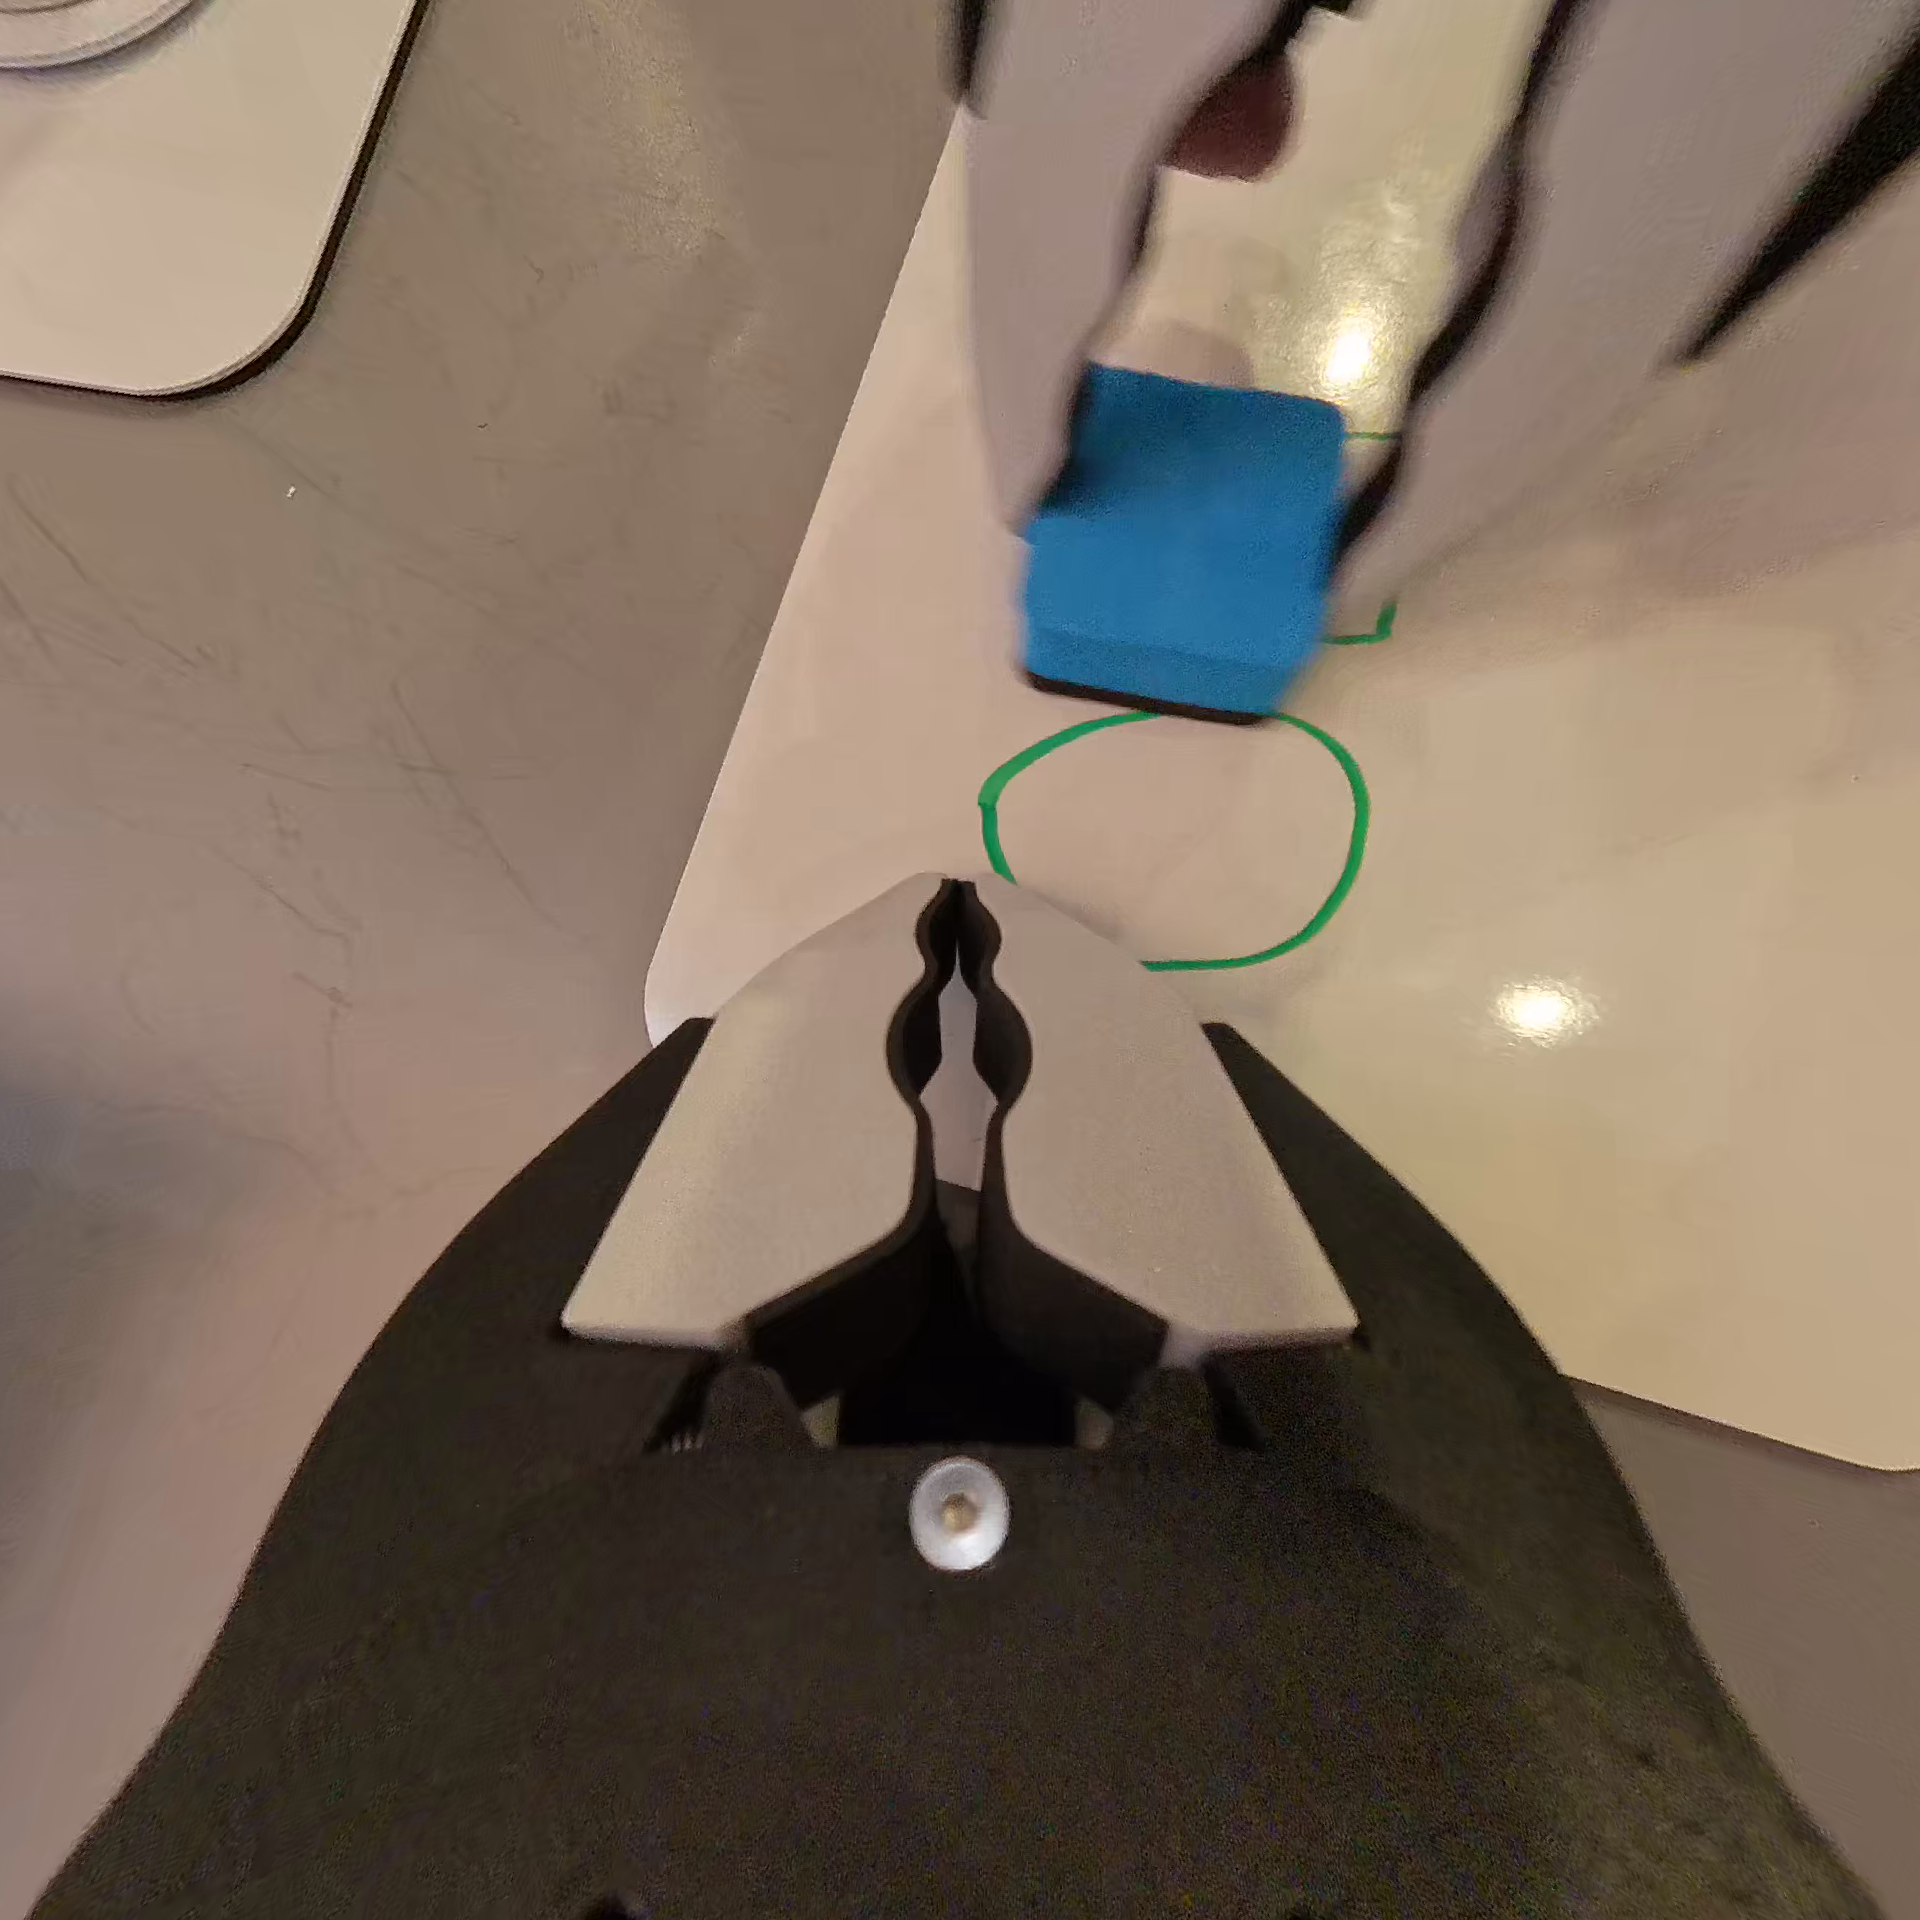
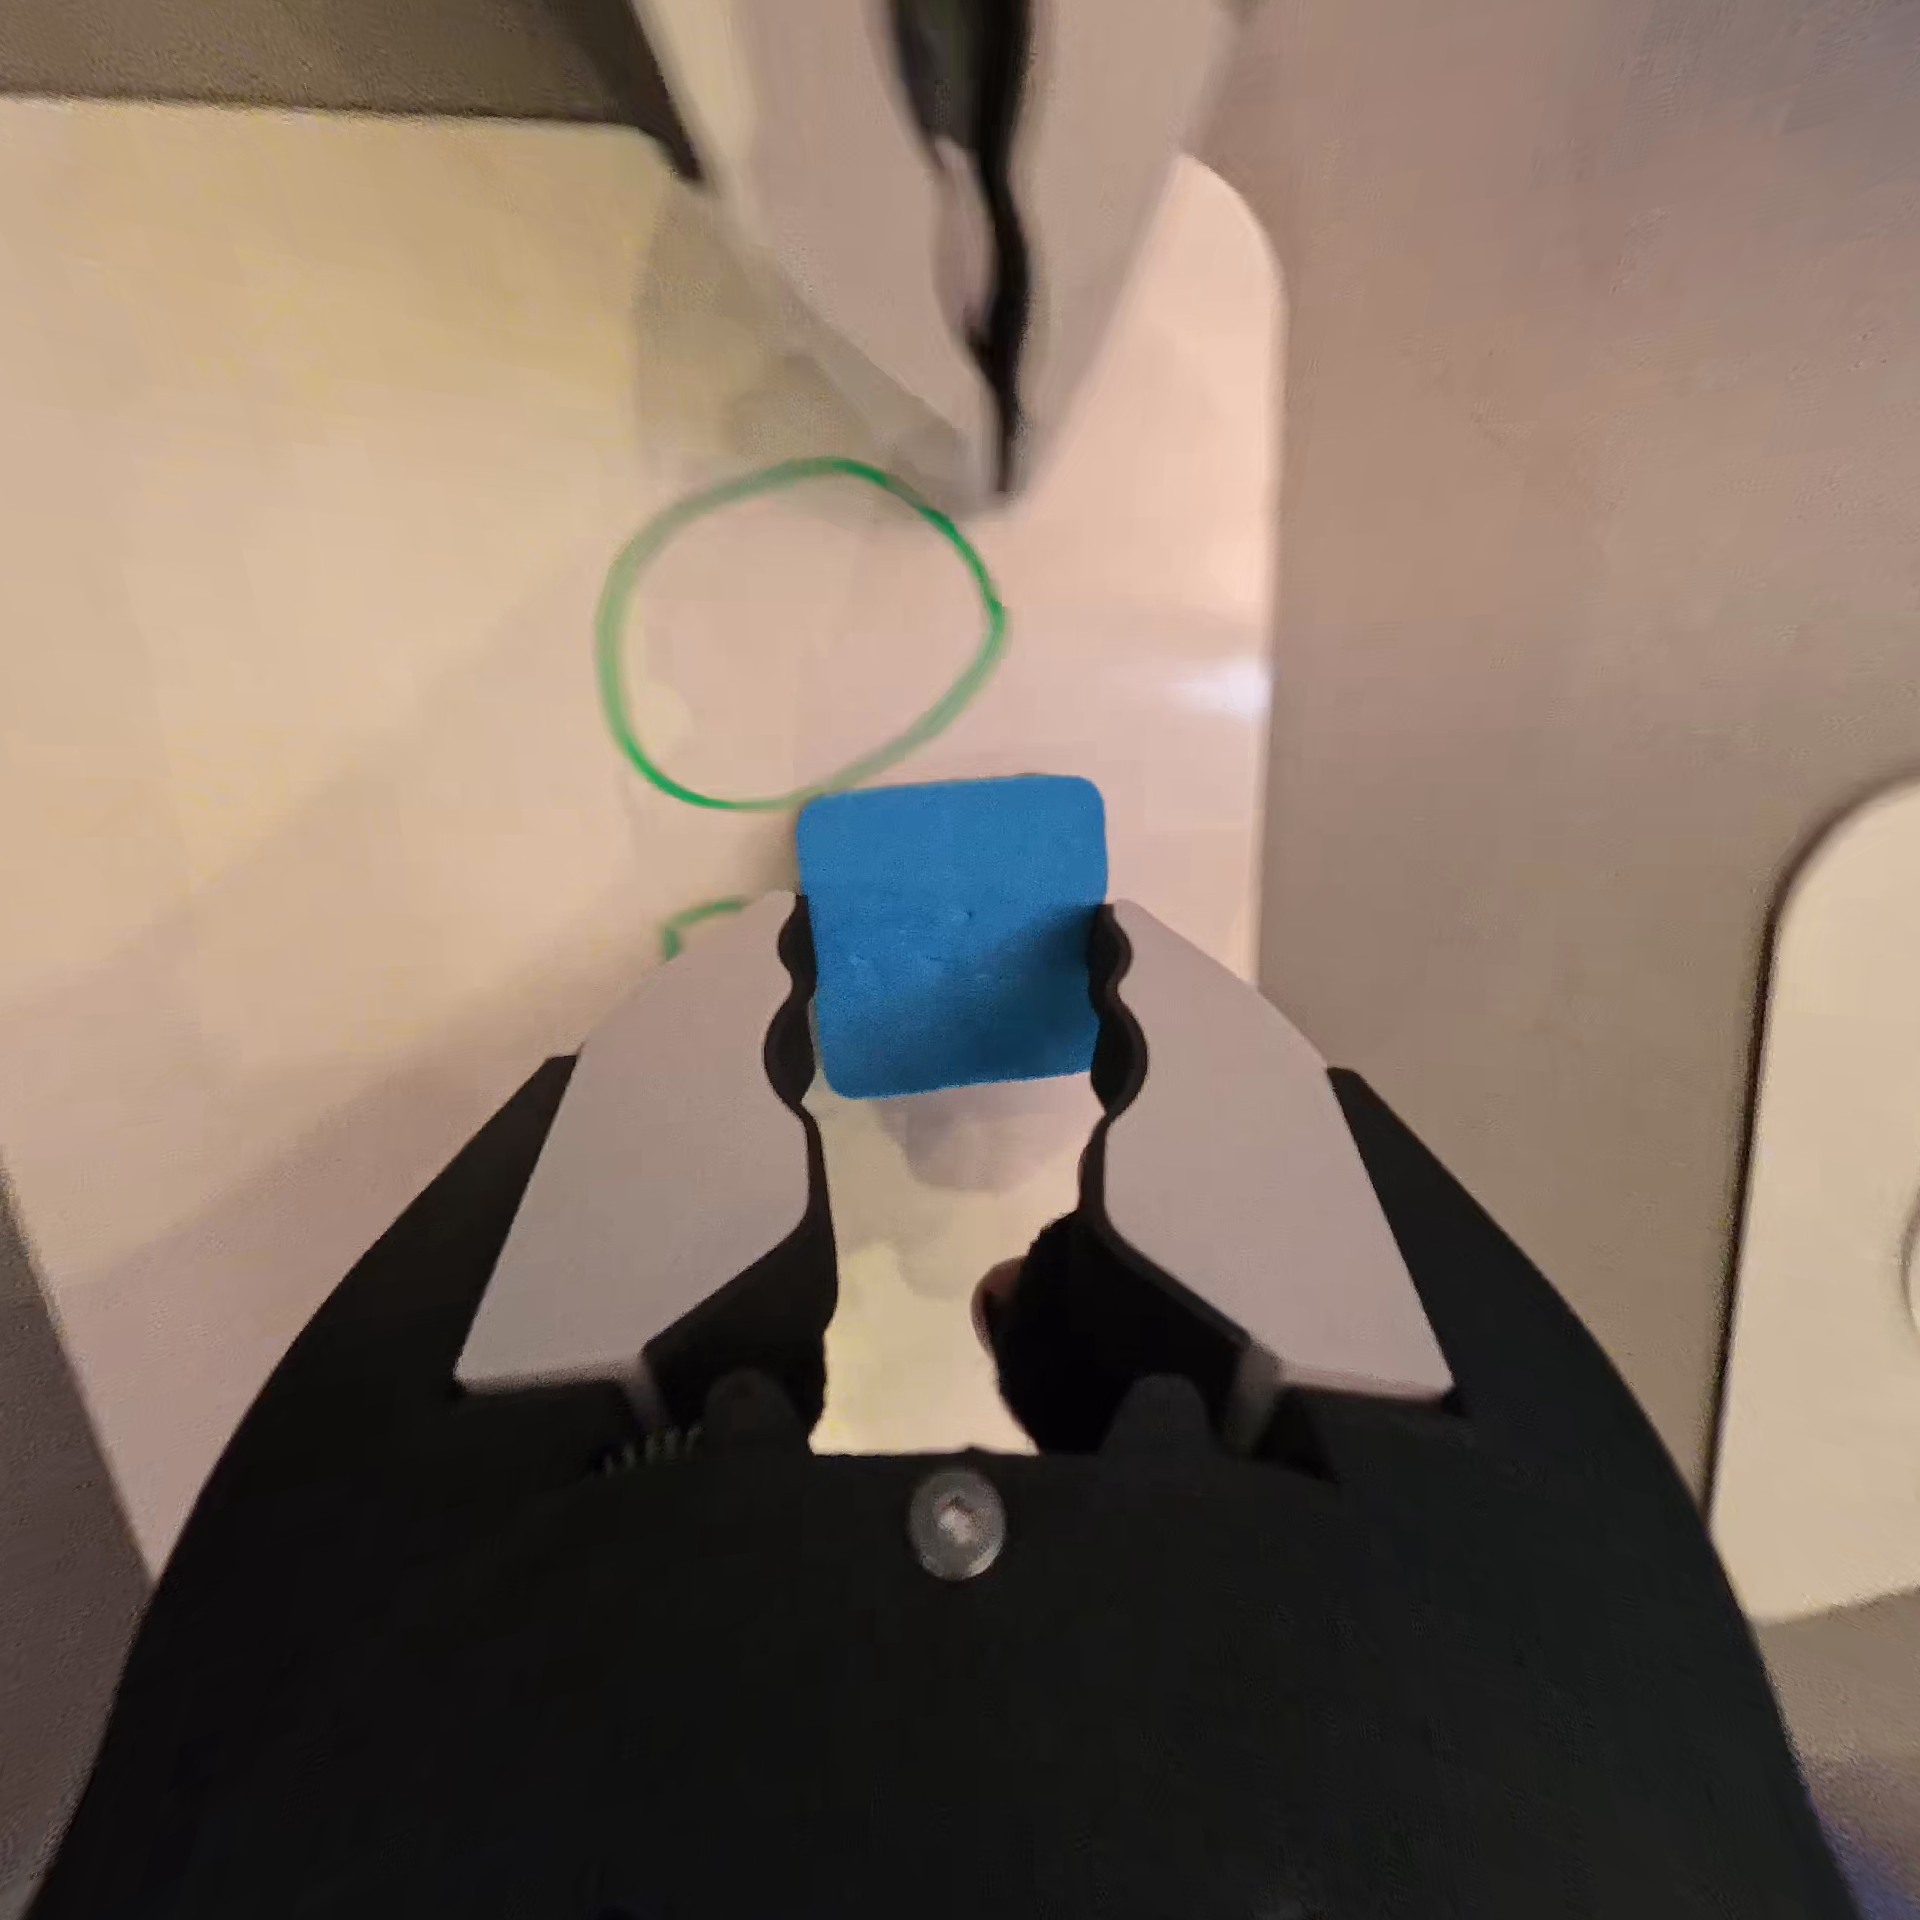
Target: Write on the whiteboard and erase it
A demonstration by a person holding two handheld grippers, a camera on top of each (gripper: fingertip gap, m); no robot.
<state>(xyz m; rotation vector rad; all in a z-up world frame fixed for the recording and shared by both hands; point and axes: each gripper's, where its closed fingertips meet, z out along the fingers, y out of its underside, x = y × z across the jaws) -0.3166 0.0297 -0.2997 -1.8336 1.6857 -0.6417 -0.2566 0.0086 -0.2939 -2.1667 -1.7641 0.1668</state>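
My right gripper is shut on a blue foam eraser, both pads pressed on its sides. The eraser's dark underside rests on the whiteboard at the edge of a green drawn circle. In the left wrist view the eraser sits at the far rim of the circle, with the right gripper above it, blurred. A short green stroke shows beside the eraser. My left gripper is shut with nothing between its pads, tips over the whiteboard by the circle's near left side. It also shows in the right wrist view.
The whiteboard lies on a grey table. A second white board with a dark edge lies at the far left corner, also seen at the right in the right wrist view. Lamp glare spots the board.
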